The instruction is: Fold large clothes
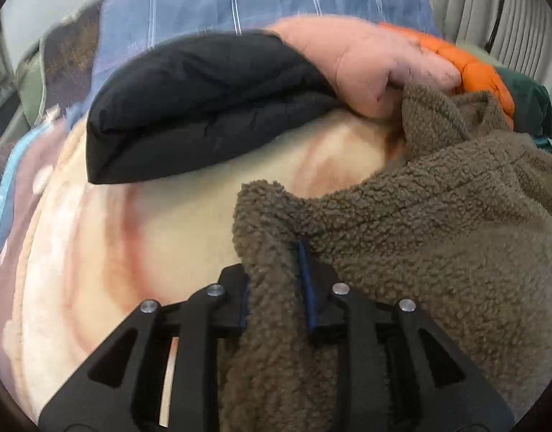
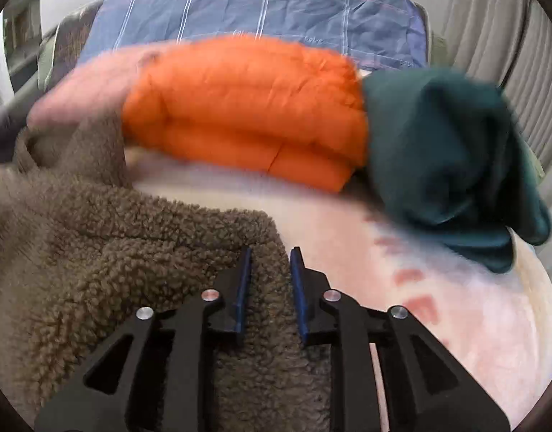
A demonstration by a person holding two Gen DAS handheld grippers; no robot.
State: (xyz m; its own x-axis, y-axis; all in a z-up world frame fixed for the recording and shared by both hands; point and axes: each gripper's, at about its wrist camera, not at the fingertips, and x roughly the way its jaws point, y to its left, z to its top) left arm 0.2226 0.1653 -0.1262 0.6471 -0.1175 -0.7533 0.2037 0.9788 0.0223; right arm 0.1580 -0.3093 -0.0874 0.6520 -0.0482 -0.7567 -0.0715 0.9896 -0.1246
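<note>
Left gripper (image 1: 276,270) clamps a fold of brown sherpa fleece jacket (image 1: 438,223); right gripper (image 2: 270,273) pinches its edge (folded orange puffer jacket (image 2: 247,108) lies ahead).

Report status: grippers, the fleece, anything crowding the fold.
Left gripper shut on brown fleece. Right gripper shut on the same fleece. Folded black jacket, orange jacket and green garment lie just beyond.
</note>
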